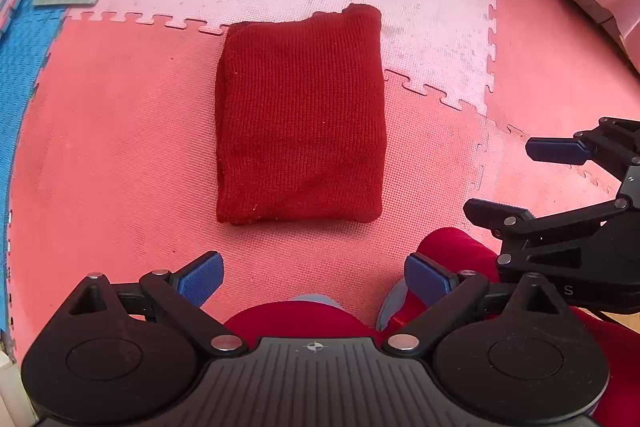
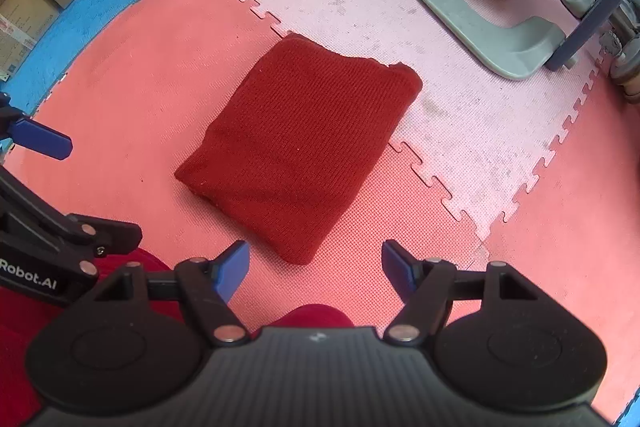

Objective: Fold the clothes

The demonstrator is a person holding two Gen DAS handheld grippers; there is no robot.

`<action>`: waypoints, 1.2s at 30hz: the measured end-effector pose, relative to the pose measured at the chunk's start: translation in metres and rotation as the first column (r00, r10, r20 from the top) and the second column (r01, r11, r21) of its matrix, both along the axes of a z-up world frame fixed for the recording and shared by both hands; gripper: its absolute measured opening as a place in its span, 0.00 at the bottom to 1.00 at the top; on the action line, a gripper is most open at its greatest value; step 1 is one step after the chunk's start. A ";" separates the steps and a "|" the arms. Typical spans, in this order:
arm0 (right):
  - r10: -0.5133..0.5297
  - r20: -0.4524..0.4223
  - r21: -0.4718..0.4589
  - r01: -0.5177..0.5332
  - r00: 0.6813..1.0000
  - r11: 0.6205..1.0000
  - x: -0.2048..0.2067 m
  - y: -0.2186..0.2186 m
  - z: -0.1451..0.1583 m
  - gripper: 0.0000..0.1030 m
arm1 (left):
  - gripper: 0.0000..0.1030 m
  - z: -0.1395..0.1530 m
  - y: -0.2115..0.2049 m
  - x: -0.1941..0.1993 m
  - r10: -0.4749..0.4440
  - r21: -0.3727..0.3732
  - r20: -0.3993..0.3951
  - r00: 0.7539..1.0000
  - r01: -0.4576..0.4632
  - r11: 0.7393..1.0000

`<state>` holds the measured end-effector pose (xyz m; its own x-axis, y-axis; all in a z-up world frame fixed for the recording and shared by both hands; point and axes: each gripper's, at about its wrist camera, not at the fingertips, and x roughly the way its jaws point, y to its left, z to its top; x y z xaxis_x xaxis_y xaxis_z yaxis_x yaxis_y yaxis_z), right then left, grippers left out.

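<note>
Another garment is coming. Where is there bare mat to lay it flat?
Bare red mat lies between the folded sweater and the blue tiles, and more between the sweater and both open claws. The far pink tile is crowded by the grey base.

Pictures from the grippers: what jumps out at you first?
A dark red knitted cloth, folded into a neat rectangle, lies in the middle on the pink and red foam mat. Both the left gripper and right gripper hang open above its near edge, holding nothing.
</note>
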<state>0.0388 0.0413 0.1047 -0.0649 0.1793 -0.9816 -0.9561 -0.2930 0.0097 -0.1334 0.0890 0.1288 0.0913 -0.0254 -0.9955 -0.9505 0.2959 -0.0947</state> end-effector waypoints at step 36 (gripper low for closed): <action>0.021 0.132 -0.006 -0.020 0.991 1.000 -0.045 0.032 0.009 0.75 | 0.95 -0.025 0.018 -0.111 0.156 -0.067 0.095 0.983 -0.150 0.986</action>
